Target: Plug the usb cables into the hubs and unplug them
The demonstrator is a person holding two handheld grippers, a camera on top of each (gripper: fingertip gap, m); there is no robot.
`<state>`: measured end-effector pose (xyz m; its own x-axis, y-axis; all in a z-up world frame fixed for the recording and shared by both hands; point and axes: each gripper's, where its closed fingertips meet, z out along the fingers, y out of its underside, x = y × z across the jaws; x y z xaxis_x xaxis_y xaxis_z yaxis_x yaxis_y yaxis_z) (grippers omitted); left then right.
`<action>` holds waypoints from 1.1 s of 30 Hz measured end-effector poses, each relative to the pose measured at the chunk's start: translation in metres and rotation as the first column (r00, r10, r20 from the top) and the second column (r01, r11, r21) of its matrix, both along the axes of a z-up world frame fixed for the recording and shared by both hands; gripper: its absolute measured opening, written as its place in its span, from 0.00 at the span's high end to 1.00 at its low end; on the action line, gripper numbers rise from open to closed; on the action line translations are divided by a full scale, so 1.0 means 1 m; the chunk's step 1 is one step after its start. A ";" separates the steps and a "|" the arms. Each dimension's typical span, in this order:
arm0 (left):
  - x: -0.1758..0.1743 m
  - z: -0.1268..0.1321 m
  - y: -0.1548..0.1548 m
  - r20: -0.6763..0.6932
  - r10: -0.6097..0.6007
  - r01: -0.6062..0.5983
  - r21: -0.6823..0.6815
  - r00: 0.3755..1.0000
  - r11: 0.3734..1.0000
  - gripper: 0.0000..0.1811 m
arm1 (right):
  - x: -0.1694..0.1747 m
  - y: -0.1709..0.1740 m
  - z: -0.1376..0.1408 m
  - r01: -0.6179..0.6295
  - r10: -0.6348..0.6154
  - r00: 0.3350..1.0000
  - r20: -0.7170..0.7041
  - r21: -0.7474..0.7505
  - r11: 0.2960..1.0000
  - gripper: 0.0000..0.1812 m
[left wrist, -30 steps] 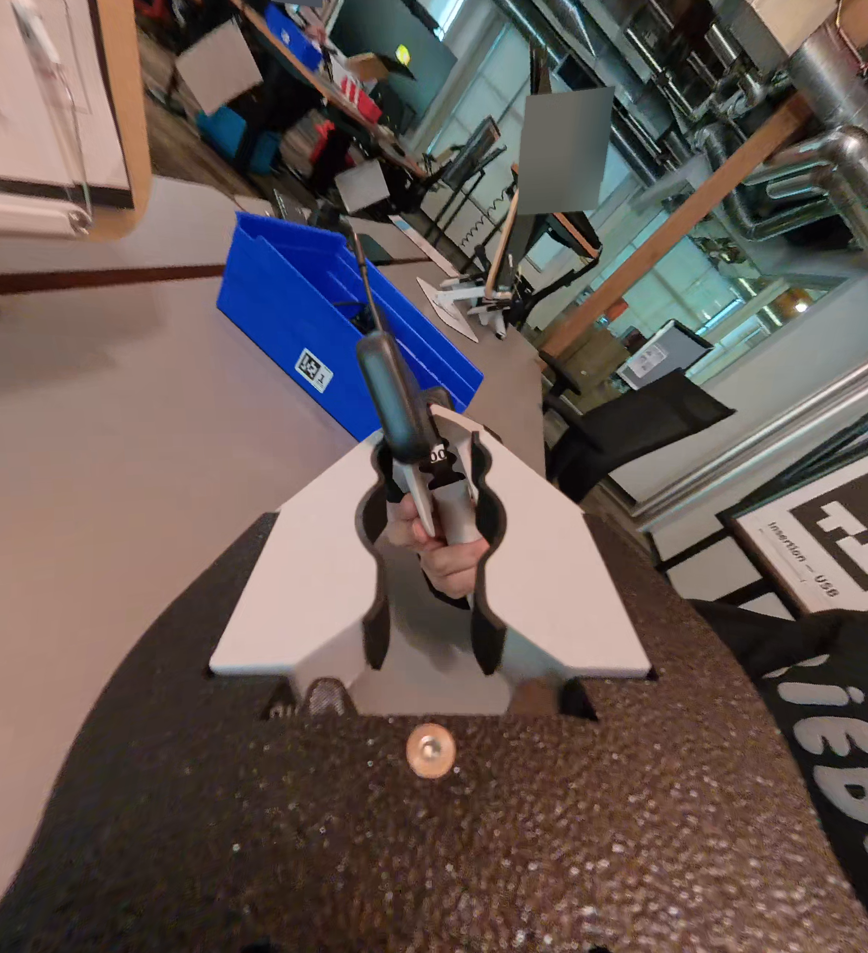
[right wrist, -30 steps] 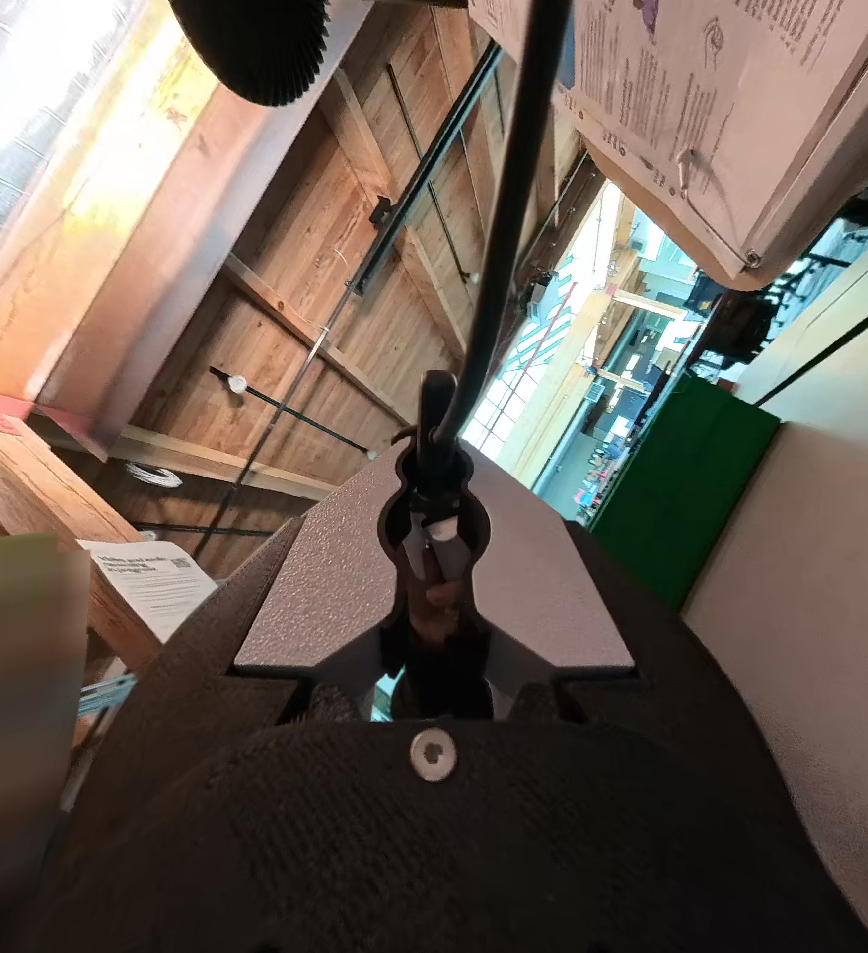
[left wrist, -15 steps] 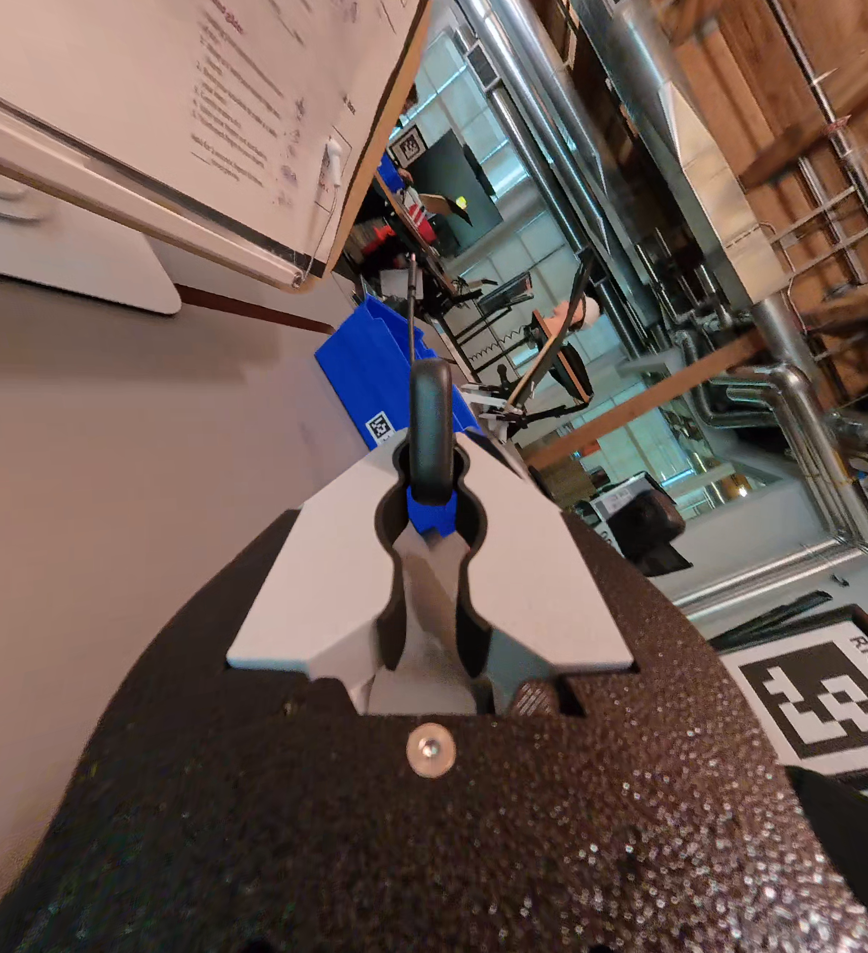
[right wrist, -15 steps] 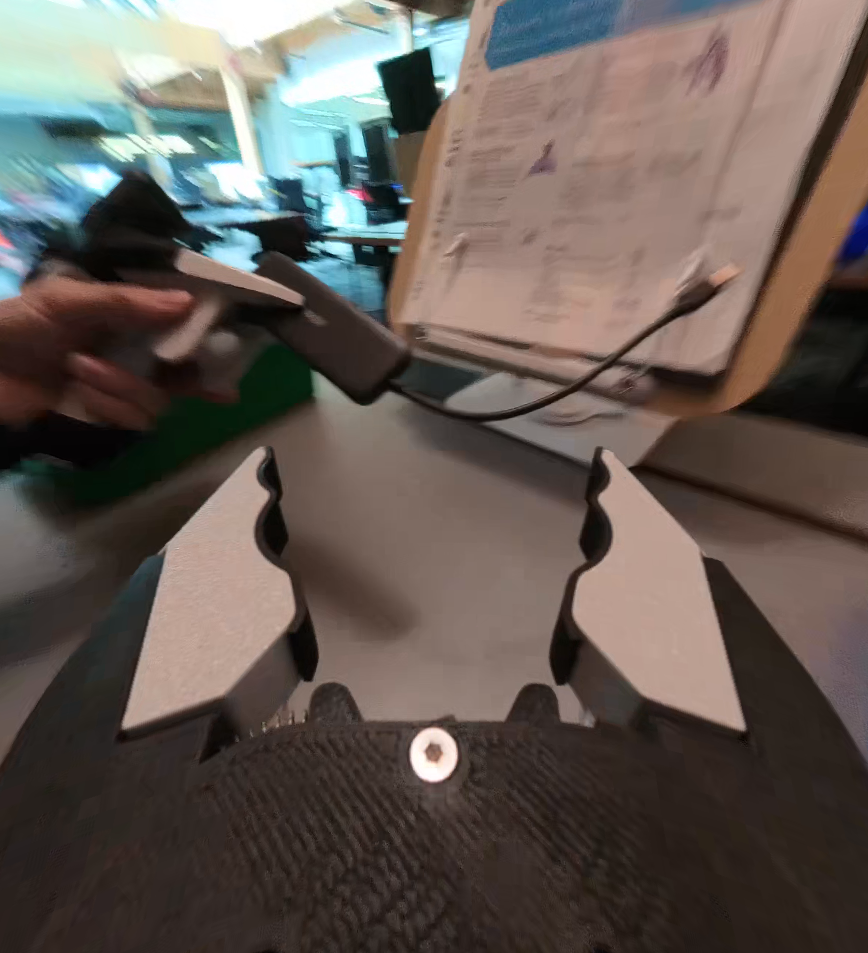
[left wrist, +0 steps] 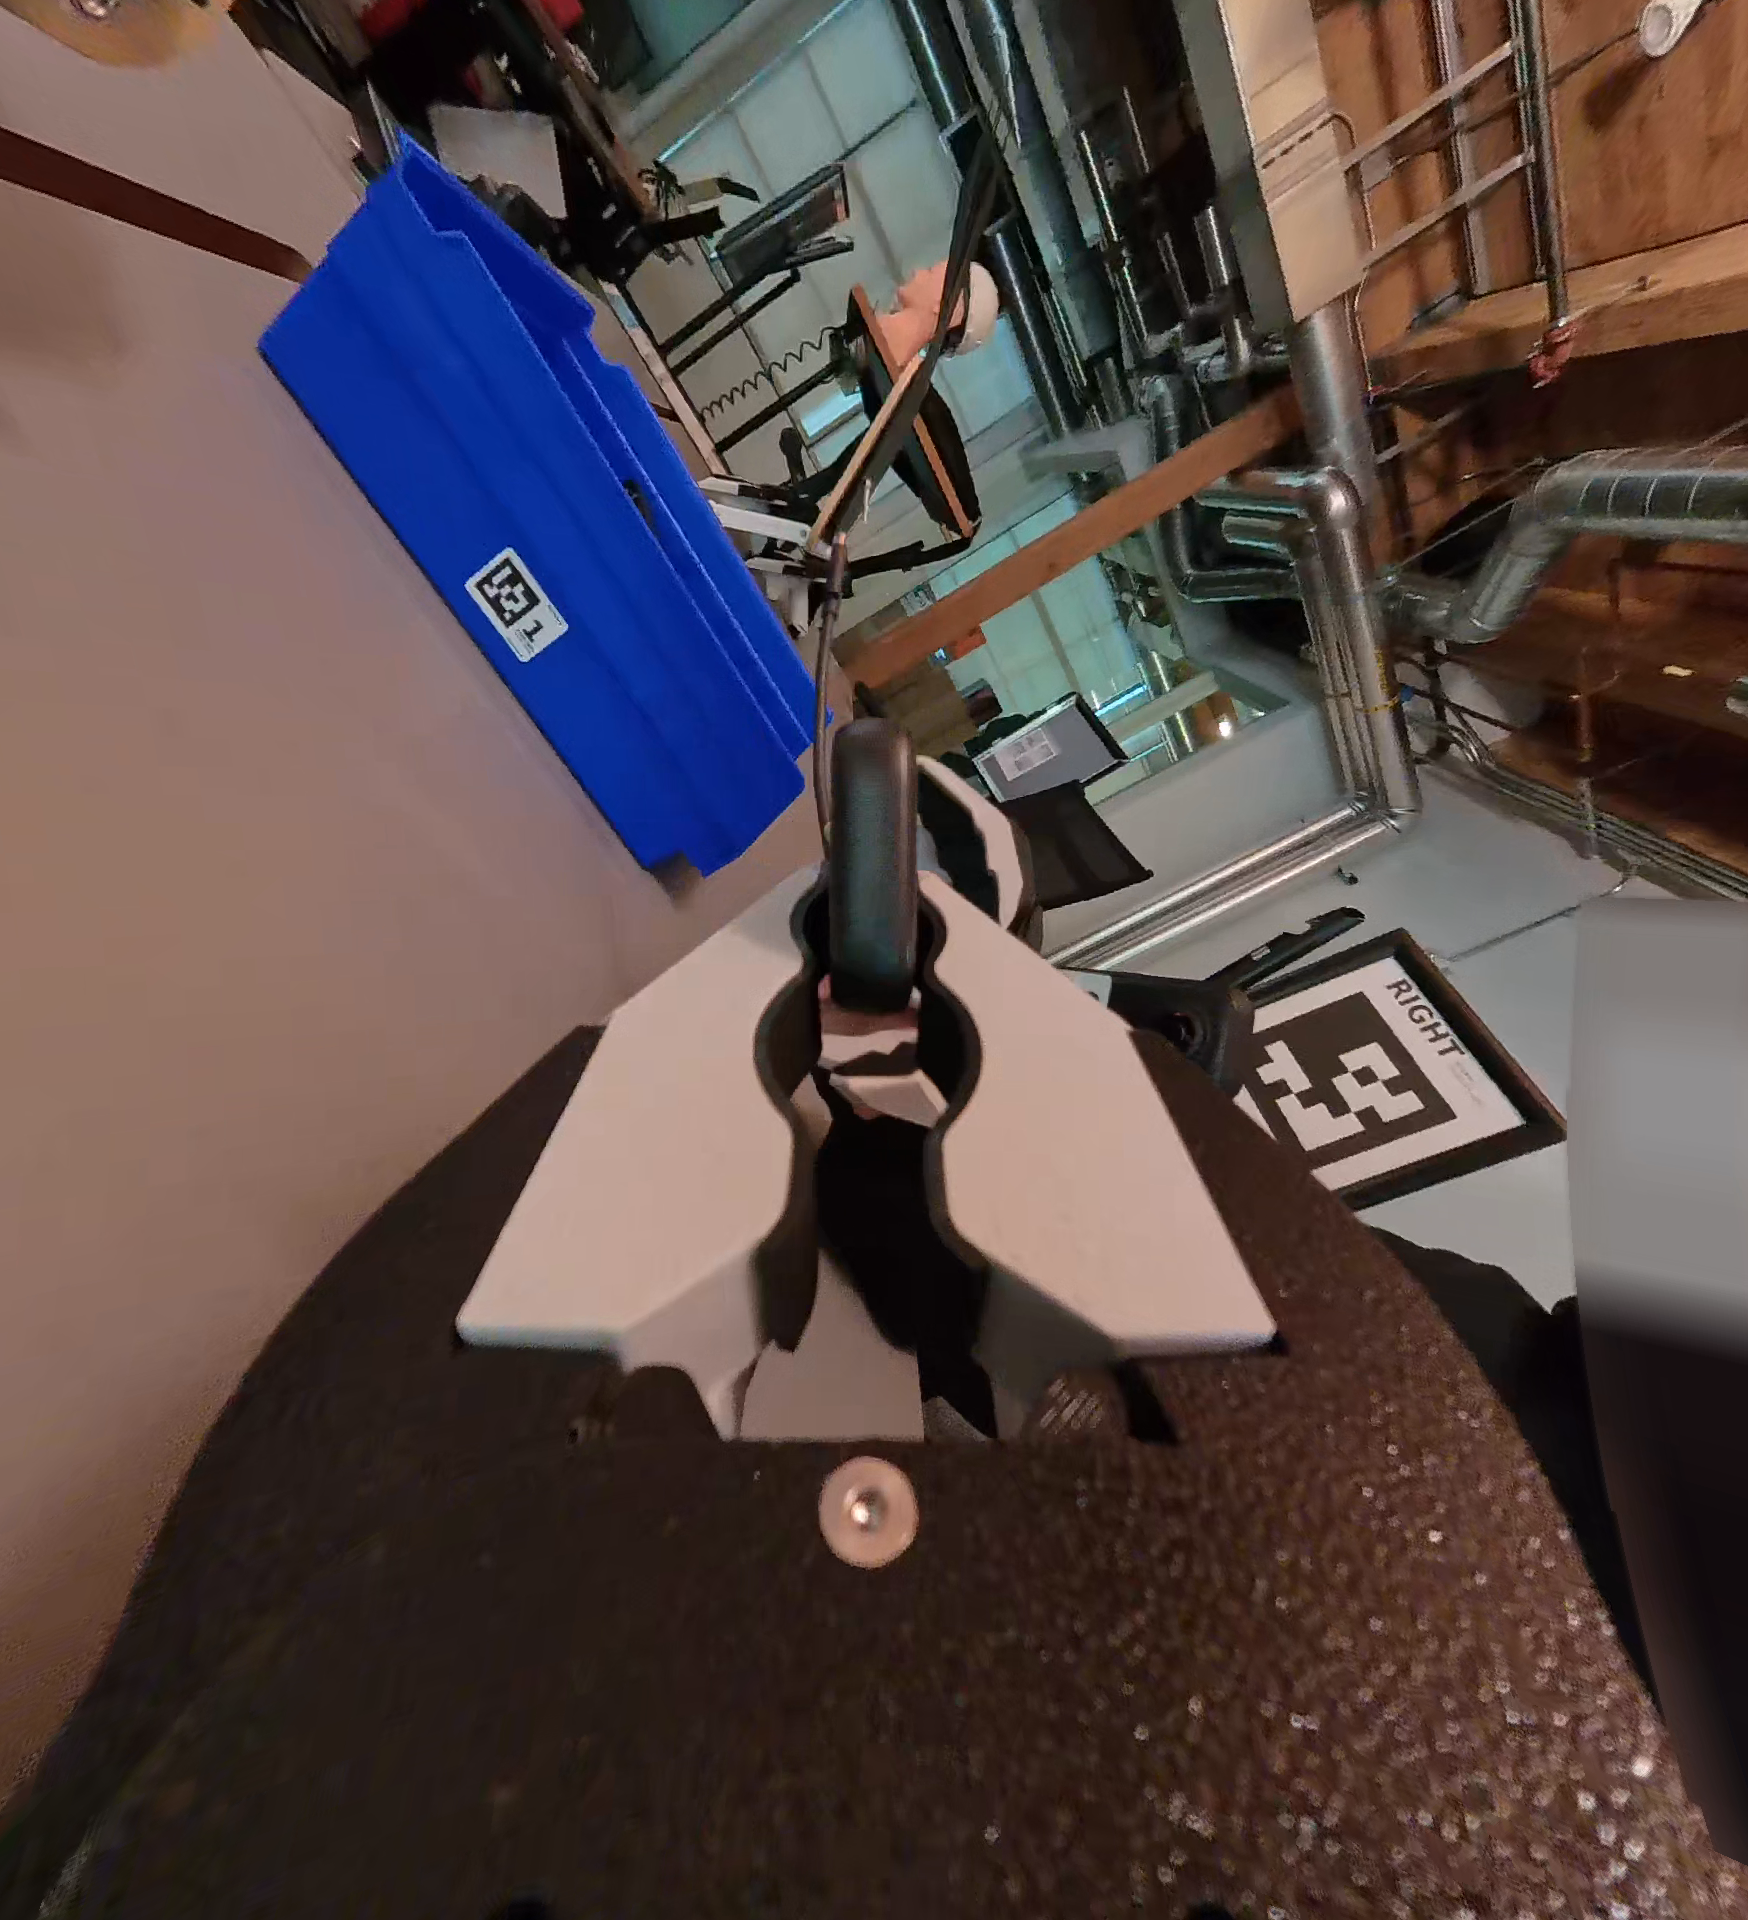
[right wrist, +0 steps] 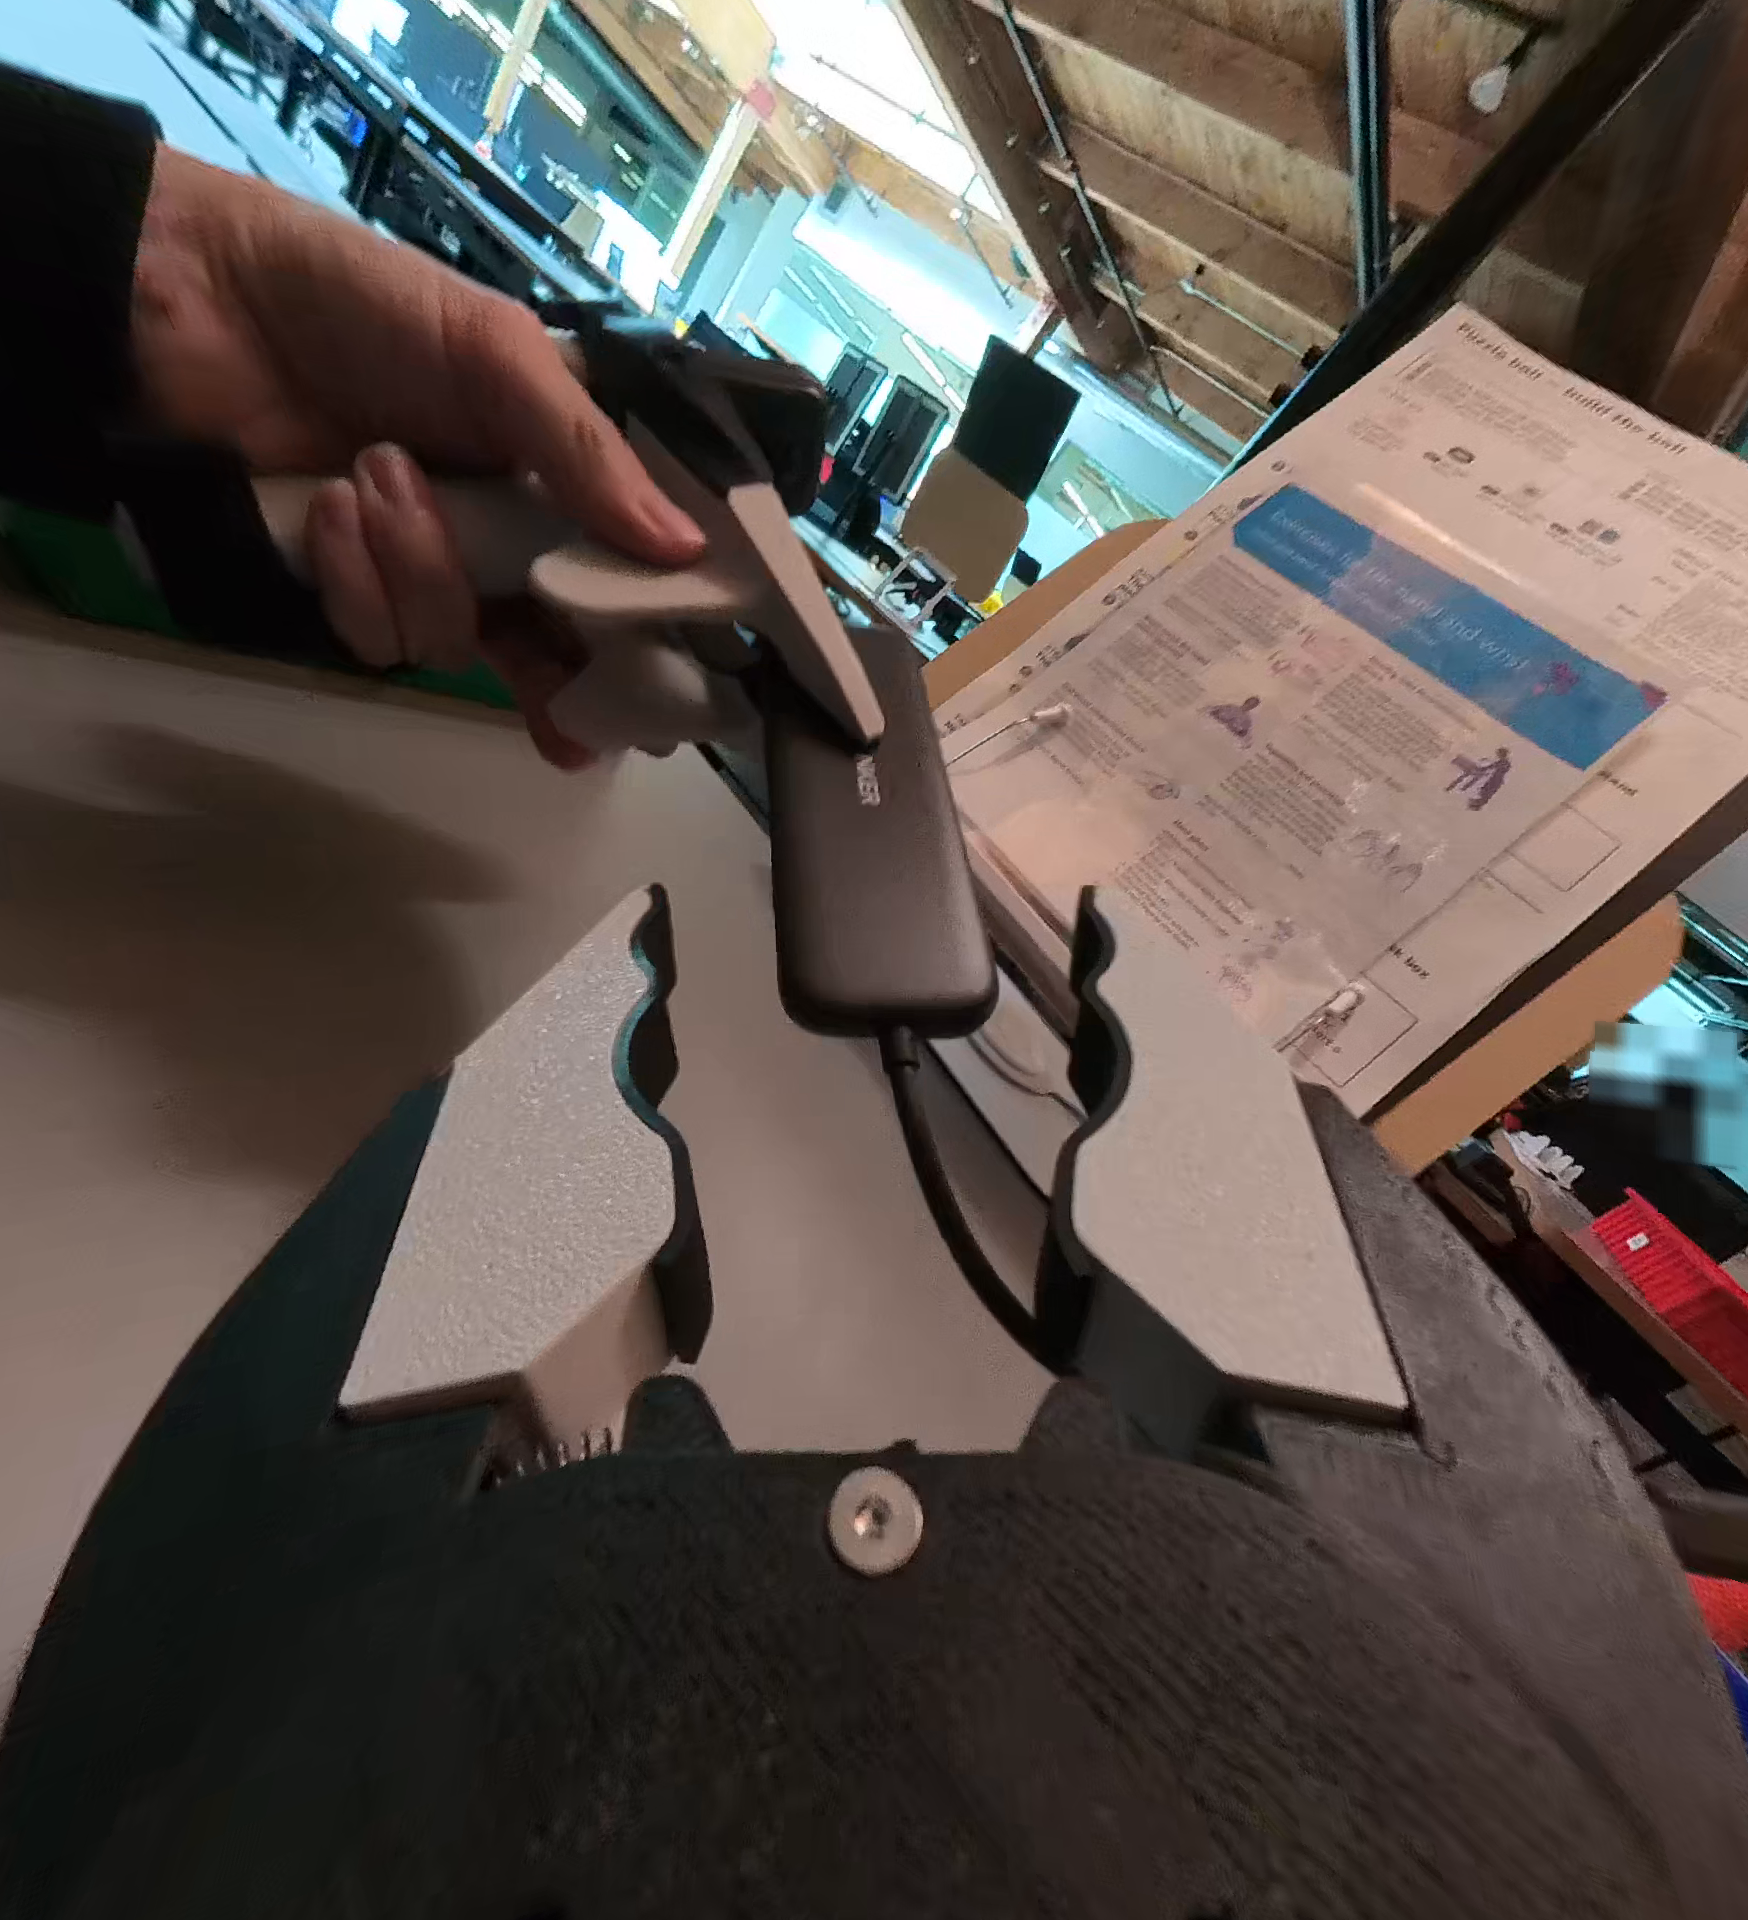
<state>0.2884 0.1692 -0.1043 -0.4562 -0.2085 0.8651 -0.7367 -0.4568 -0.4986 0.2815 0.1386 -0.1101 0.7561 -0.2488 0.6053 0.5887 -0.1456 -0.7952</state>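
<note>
The left gripper (left wrist: 870,971) clamps the slim dark-grey rectangular hub (right wrist: 875,847) raised off the table; the right gripper (right wrist: 870,1023), clamped a second ago, gapes beneath it.

Each gripper has a textured black body across the lower frame, one silver screw (right wrist: 874,1524) at centre, and two pale grey, wavy-edged fingers (right wrist: 527,1174). A black sleeve (right wrist: 13,281) sits upper left.

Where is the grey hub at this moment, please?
The hub is held above the table by the left gripper, shut on its far end. In the right wrist view its cable end hangs between the open right gripper's fingers.
</note>
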 end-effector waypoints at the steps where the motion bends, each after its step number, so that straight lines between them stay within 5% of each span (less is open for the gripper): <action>1: 0.000 -0.002 0.001 -0.004 -0.006 0.006 0.002 1.000 1.000 0.95 | 0.000 0.000 -0.003 -0.008 0.008 1.000 0.003 -0.004 1.000 0.62; 5: -0.007 -0.002 -0.001 -0.008 -0.074 0.073 -0.061 0.997 0.995 0.94 | -0.002 0.001 -0.006 -0.047 0.047 0.999 -0.012 0.000 0.999 0.75; 15: -0.006 -0.011 -0.006 -0.043 -0.107 0.103 -0.087 0.993 0.991 0.95 | -0.009 0.001 -0.013 -0.165 0.164 0.975 -0.149 0.009 0.986 0.75; 33: -0.004 -0.006 -0.005 -0.045 -0.105 0.096 -0.175 0.993 0.980 0.94 | -0.008 0.003 -0.004 -0.174 0.203 0.940 -0.275 0.128 0.976 0.75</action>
